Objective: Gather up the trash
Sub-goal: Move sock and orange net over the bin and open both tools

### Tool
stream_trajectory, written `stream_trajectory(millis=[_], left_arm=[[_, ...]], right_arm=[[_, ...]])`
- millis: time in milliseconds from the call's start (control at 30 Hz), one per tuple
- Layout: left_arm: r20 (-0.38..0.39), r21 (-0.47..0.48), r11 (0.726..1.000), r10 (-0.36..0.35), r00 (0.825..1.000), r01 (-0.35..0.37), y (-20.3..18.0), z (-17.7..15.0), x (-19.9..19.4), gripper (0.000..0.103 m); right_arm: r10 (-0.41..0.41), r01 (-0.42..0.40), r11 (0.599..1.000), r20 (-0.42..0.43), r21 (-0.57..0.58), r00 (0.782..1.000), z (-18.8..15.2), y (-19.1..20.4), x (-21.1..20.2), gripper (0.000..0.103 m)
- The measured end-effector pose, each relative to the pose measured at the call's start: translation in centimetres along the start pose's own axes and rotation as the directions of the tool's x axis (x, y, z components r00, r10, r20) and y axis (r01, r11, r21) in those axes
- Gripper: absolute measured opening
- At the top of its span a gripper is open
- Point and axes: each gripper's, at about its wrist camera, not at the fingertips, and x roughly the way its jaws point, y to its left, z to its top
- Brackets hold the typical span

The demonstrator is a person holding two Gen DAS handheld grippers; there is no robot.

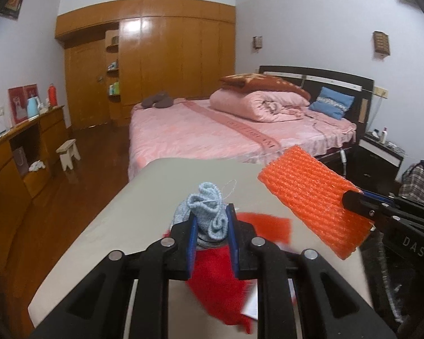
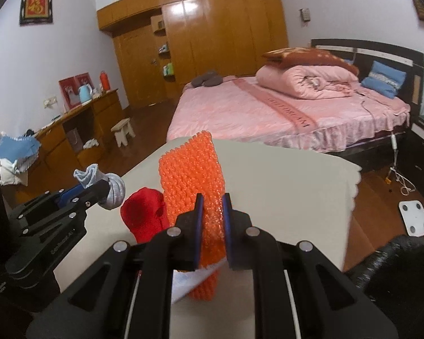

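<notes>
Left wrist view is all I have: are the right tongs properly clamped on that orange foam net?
Observer: Yes. In the right wrist view, both pads of the right tongs squeeze the orange foam net, which stands upright above them.
Operator: Anything on the floor right of the table?
Observer: A white scale lies flat on the wood floor beyond the table.
Operator: And the red thing?
Observer: The red cloth is a rounded lump resting on the table, not held.

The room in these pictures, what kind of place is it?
It is most likely a bedroom in a home. A double bed with pink bedding and a folded quilt fills the middle, and a tall wooden wardrobe covers the far wall.
</notes>
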Motion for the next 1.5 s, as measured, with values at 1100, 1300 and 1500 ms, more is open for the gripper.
stream_trajectory(millis=[1100, 1300, 1500], left_arm=[[0.011, 0.248, 0.862, -0.459, 0.889, 0.442, -23.8, 1.2, -6.6, 0.019], [0.003, 0.275, 0.833, -0.499, 0.866, 0.480, -26.2, 0.9, -7.1, 0.019], [-0.004, 0.288, 0.812, -0.529, 0.849, 0.507, -28.0, 0.7, -7.4, 0.019]], right_arm=[[-0.412, 0.404, 0.887, -0.011, 0.223, 0.911, -9.6, -17.3, -17.3, 0.012], [-0.447, 0.437, 0.864, -0.020, 0.249, 0.894, -10.8, -18.6, -18.9, 0.012], [-0.470, 0.462, 0.845, -0.037, 0.270, 0.882, -11.8, -19.9, -19.7, 0.012]])
